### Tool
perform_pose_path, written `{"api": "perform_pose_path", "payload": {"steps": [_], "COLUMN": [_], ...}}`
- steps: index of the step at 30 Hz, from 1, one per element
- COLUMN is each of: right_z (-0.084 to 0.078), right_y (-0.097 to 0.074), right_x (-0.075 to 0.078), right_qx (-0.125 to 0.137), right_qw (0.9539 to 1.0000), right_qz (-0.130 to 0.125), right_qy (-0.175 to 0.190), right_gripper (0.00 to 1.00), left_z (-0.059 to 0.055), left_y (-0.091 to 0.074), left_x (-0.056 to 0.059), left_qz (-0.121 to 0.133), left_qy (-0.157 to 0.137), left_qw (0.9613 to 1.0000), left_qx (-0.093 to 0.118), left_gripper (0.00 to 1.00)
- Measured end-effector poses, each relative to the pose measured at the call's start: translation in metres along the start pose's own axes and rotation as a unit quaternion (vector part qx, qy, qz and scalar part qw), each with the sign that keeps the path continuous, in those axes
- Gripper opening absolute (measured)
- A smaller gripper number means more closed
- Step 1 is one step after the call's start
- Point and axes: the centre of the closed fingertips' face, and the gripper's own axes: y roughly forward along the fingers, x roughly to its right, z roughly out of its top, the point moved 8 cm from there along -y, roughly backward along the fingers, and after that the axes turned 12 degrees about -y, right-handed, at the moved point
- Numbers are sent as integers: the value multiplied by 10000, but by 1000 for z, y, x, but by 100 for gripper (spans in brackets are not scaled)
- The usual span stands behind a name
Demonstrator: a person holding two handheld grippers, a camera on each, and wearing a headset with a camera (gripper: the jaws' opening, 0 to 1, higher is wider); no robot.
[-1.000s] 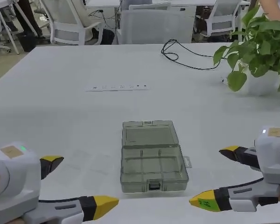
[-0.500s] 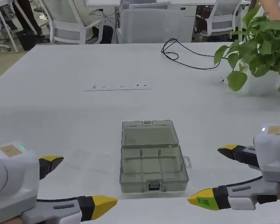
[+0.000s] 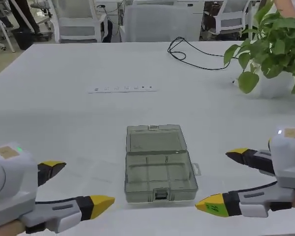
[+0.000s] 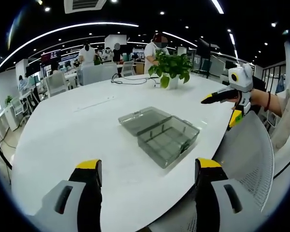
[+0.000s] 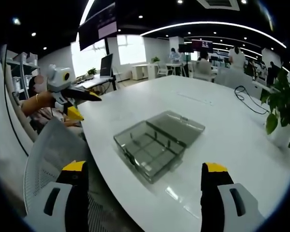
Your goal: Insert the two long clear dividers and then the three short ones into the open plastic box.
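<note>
White table point(image 3: 64, 118), open plastic box point(image 3: 160, 167), left gripper point(image 3: 79, 183), right gripper point(image 3: 220, 179) both spread, people point(image 4: 149, 53) in gripper views

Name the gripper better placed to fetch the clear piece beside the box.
Right, likely. The clear piece lies by the right side of the box, nearer the open right gripper. The left gripper is open too, but the box lies between.

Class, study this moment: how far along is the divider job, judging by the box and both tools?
Done: the smoky clear plastic box lies open on the white table. In hand: nothing; the left tool and the right tool stand open on either side of it. Left: seemingly all five dividers; none can be made out seated in the box.
</note>
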Motion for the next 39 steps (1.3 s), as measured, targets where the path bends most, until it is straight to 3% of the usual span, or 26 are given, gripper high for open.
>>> {"api": "perform_pose_path", "payload": {"steps": [4,11,20,27,39], "right_z": [4,8,12,11,8], "right_y": [1,3,6,8,13], "right_x": [0,3,4,5,8], "right_qx": [41,120,112,100,34], "right_qw": [10000,9999,9997,9994,9989], "right_qz": [-8,-62,-111,-190,-200], "right_qy": [2,89,186,280,422], "right_gripper": [96,95,95,93,92], "left_z": [1,1,-12,-19,-34], "left_y": [4,9,19,28,51], "left_x": [-13,-36,-65,-83,-103], "left_qz": [179,423,690,843,959], "left_qy": [63,-72,-215,-287,-277], "left_qw": [9997,9986,9953,9931,9894], "left_qx": [-154,-295,-645,-764,-1058], "left_gripper": [73,59,52,46,40]}}
